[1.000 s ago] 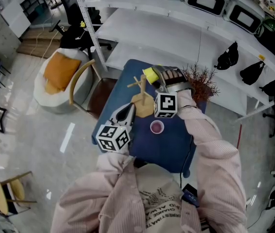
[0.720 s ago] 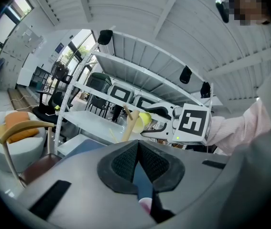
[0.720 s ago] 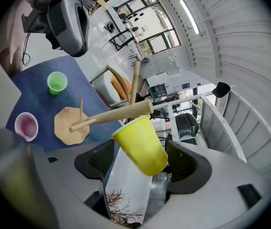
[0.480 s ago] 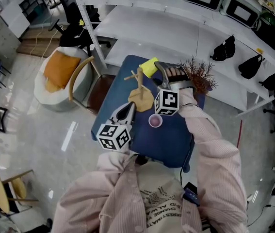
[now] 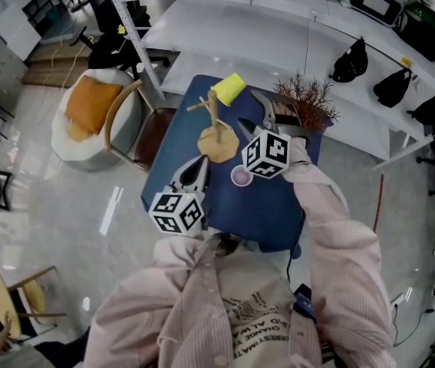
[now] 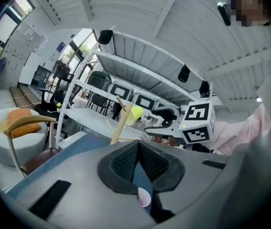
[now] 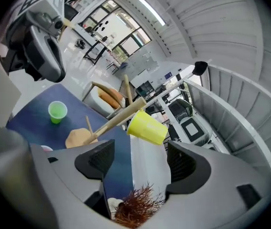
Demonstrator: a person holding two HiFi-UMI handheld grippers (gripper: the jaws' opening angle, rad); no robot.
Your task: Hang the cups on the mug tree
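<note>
A wooden mug tree [image 5: 215, 131] stands on the blue table [image 5: 267, 213]. A yellow cup [image 5: 228, 89] hangs on its upper peg, also seen in the right gripper view as the yellow cup [image 7: 147, 127] on the mug tree [image 7: 111, 120]. My right gripper [image 5: 249, 112] is open just right of that cup, touching nothing; its jaws [image 7: 142, 159] are wide apart. A pink cup [image 5: 240, 176] stands upright on the table between the grippers. A green cup [image 7: 57, 112] stands near my left gripper [image 5: 196, 173], which is shut and empty [image 6: 138, 147].
A dried red plant [image 5: 309, 102] stands at the table's far right corner, close to my right gripper. A wooden chair [image 5: 129, 125] and a white seat with an orange cushion [image 5: 93, 107] are left of the table. White shelves [image 5: 278, 29] run behind it.
My right gripper has let go of the yellow cup and drawn back from it; the cup now hangs on the mug tree alone. The left gripper has stayed put.
</note>
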